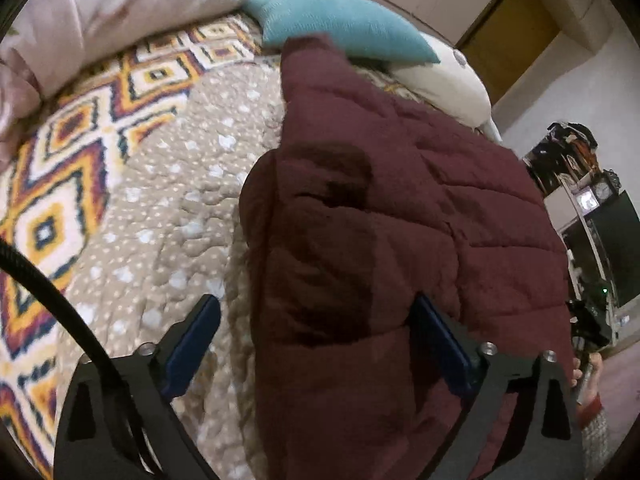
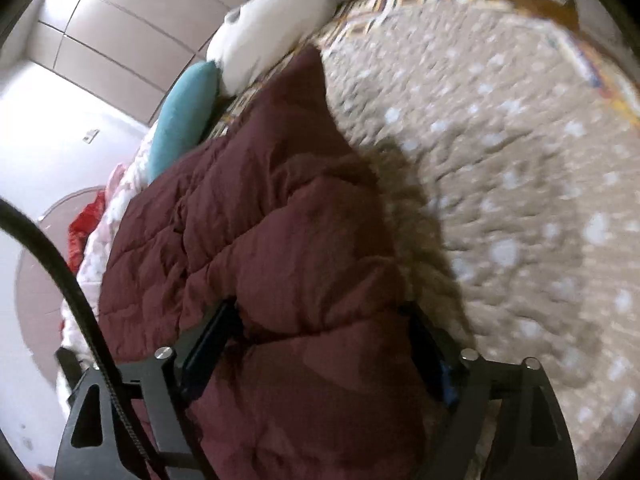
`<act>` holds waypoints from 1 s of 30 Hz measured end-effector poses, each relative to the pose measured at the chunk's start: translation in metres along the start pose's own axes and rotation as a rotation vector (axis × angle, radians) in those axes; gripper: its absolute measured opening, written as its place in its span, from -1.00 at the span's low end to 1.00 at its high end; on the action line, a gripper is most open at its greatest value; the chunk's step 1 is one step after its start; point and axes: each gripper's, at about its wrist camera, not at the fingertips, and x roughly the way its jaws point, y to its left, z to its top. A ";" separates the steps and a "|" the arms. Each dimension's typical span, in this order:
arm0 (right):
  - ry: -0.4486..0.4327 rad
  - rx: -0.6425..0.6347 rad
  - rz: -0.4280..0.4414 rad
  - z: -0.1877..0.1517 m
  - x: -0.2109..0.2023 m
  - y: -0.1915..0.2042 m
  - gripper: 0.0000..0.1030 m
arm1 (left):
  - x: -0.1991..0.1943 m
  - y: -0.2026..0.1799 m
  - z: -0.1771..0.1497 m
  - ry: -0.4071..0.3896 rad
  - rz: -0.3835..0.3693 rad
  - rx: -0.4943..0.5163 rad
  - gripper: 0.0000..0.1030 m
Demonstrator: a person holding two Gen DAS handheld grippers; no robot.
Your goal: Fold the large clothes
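Observation:
A maroon quilted puffer jacket [image 1: 384, 208] lies on the bed, also in the right wrist view [image 2: 260, 216]. My left gripper [image 1: 316, 320] is wide open, its blue-padded fingers [image 1: 192, 340] straddling the jacket's left edge; the right finger rests against the fabric. My right gripper [image 2: 324, 328] is wide open, one finger on each side of a puffy fold of the jacket near its fur-trimmed edge [image 2: 412, 216]. Neither gripper pinches the cloth.
The bed has a beige dotted quilt [image 1: 172, 184] over a diamond-patterned blanket [image 1: 60, 168]. A teal pillow [image 1: 340, 24], a white pillow [image 1: 444, 76] and a pink duvet [image 1: 100, 8] lie at the head. Shelves with clutter [image 1: 580, 184] stand to the right.

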 end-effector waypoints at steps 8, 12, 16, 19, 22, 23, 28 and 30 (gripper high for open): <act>0.025 -0.034 0.069 0.010 0.003 0.025 -0.18 | -0.002 -0.021 0.012 0.006 -0.126 -0.002 -0.19; -0.065 -0.049 0.121 0.025 -0.028 0.050 -0.34 | -0.021 -0.034 0.038 -0.049 -0.112 0.017 -0.26; -0.085 -0.086 0.071 0.031 -0.025 0.063 -0.35 | -0.009 -0.034 0.053 -0.043 -0.039 0.032 -0.25; -0.058 -0.055 0.031 0.027 -0.005 0.046 -0.35 | 0.011 -0.023 0.050 -0.012 0.004 0.016 -0.14; -0.049 0.009 0.046 0.020 0.006 0.021 -0.16 | 0.016 -0.016 0.044 -0.015 0.029 0.001 0.09; -0.052 0.025 0.045 0.018 0.006 0.016 0.00 | 0.015 -0.016 0.043 -0.018 0.035 -0.001 0.14; -0.099 -0.014 -0.064 0.016 -0.015 0.033 0.22 | -0.014 -0.022 0.041 -0.070 0.067 -0.010 0.15; -0.133 -0.042 -0.072 0.013 -0.036 0.044 0.22 | -0.040 -0.023 0.037 -0.142 0.071 -0.014 0.15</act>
